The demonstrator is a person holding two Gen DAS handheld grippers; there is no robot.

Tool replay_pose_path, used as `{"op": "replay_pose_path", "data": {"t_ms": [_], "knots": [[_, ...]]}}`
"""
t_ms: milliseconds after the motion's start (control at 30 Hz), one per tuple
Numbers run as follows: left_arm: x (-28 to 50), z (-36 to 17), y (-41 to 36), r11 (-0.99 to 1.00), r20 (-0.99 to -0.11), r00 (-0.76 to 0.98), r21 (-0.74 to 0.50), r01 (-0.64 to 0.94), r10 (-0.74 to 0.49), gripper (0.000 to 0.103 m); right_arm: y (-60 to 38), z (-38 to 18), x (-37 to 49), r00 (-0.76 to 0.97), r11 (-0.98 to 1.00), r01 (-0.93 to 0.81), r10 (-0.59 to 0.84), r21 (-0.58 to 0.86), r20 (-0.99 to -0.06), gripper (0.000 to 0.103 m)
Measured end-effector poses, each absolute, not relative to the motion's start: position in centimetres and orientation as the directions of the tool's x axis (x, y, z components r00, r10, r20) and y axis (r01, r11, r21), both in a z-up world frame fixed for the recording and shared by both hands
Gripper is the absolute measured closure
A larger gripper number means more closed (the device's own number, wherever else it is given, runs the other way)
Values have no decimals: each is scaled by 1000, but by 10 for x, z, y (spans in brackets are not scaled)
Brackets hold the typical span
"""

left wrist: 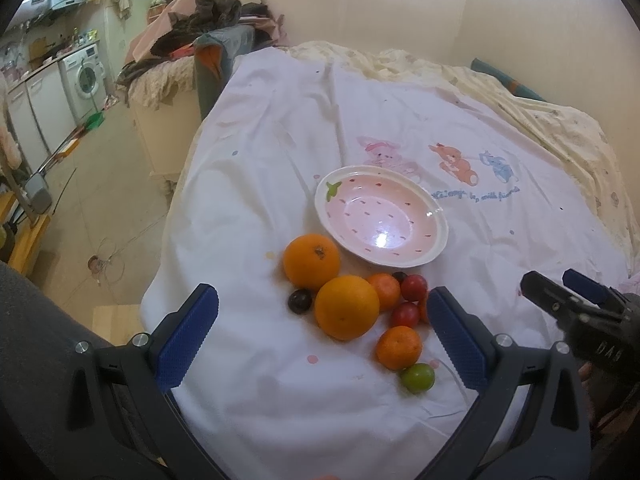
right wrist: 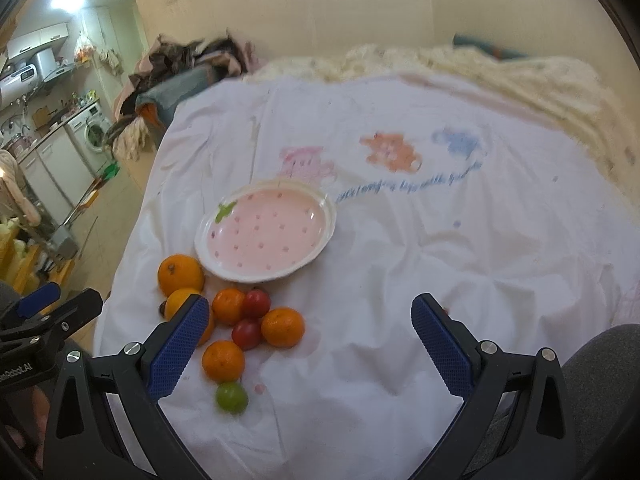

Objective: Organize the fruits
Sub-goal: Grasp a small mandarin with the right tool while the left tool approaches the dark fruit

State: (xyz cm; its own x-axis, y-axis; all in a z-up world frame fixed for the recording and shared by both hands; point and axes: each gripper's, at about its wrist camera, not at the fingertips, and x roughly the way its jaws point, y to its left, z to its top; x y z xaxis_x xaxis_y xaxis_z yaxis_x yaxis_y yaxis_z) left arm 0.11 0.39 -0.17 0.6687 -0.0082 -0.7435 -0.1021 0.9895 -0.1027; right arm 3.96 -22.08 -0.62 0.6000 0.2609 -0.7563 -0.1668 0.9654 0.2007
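Hovering with both tools spread and empty, your left tool (left wrist: 322, 320) frames the fruit pile, right tool (right wrist: 310, 328) beside it. No fruit is yet in the pink strawberry-patterned ceramic dish (left wrist: 438, 216) at frame centre. Next, close on the large round orange (left wrist: 346, 306).

Bed (left wrist: 280, 420) under white cartoon-print sheet, bearing a pink strawberry-pattern bowl (left wrist: 434, 208) and, just beside it, clustered fruits (left wrist: 346, 307).
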Motion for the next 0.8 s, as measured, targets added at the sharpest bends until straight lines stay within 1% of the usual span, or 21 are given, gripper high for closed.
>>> {"op": "replay_pose_path", "data": {"t_ms": [67, 133, 200, 267, 300, 400, 533, 600, 633, 700, 733, 767, 800], "knots": [[1, -5, 8, 987, -754, 657, -111, -117, -7, 0, -227, -12, 56, 528, 959, -161, 284, 235, -800, 0], [2, -7, 11, 985, -762, 648, -119, -126, -9, 0, -231, -29, 81, 384, 950, -155, 312, 272, -869, 0], [2, -7, 11, 985, -763, 646, -114, -130, -3, 0, -228, -49, 97, 257, 937, -162, 344, 310, -903, 3], [3, -8, 11, 985, -766, 643, -112, -130, -3, 0, -222, -66, 105, 174, 922, -187, 372, 340, -912, 21], [3, -9, 11, 985, -769, 640, -113, -130, -4, 0, -215, -76, 109, 141, 922, -205, 359, 328, -923, 25], [5, -11, 11, 985, -777, 629, -114, -131, -6, 0, -191, -91, 114, 101, 915, -291, 319, 278, -942, 26], [6, -14, 12, 984, -787, 616, -120, -132, -14, 0, -169, -103, 120, 77, 893, -390, 272, 223, -959, 34], [8, -17, 12, 983, -796, 605, -128, -133, -22, 0, -160, -110, 124, 80, 887, -427, 233, 178, -969, 35], [10, -19, 12, 982, -802, 597, -130, -135, -24, 0, -160, -111, 126, 72, 884, -431, 233, 180, -970, 36], [12, -23, 12, 981, -811, 585, -137, -140, -30, 0, -161, -113, 130, 63, 877, -425, 277, 225, -959, 38], [13, -24, 12, 980, -812, 582, -138, -141, -31, 0, -162, -113, 131, 60, 874, -426, 286, 234, -956, 42], [14, -24, 11, 981, -813, 582, -134, -140, -28, 0, -162, -112, 131, 56, 867, -434, 298, 246, -953, 52], [14, -24, 10, 982, -814, 581, -130, -139, -26, 0, -162, -111, 130, 51, 860, -441, 308, 256, -950, 53]]}}
